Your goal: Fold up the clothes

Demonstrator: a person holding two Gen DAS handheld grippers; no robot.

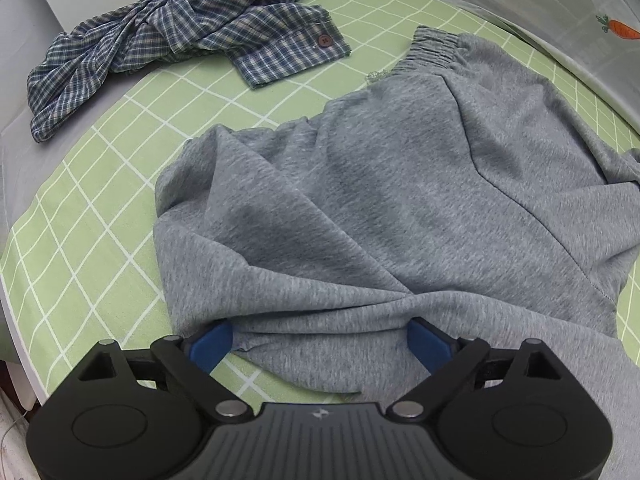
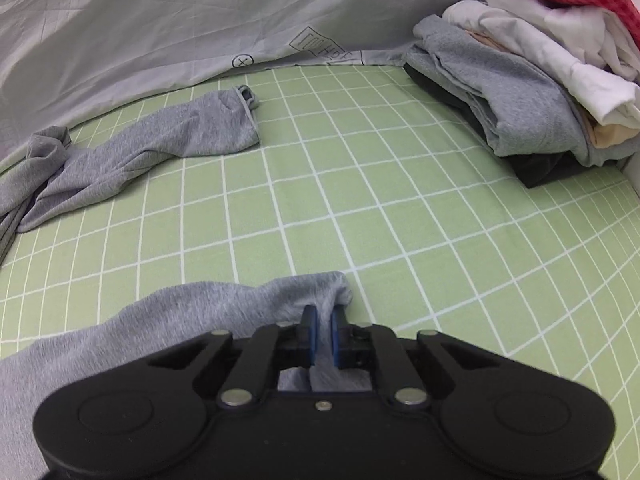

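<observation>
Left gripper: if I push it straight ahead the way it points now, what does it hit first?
The left gripper is open, astride a fold of the gray sweatpants. It would meet that gray fabric first, probably bunching it toward the waistband.

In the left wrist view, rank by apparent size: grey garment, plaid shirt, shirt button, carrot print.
1. grey garment, though it lies nearest the camera
2. plaid shirt
3. carrot print
4. shirt button

The last two look close; the carrot is partly cut off.
</observation>
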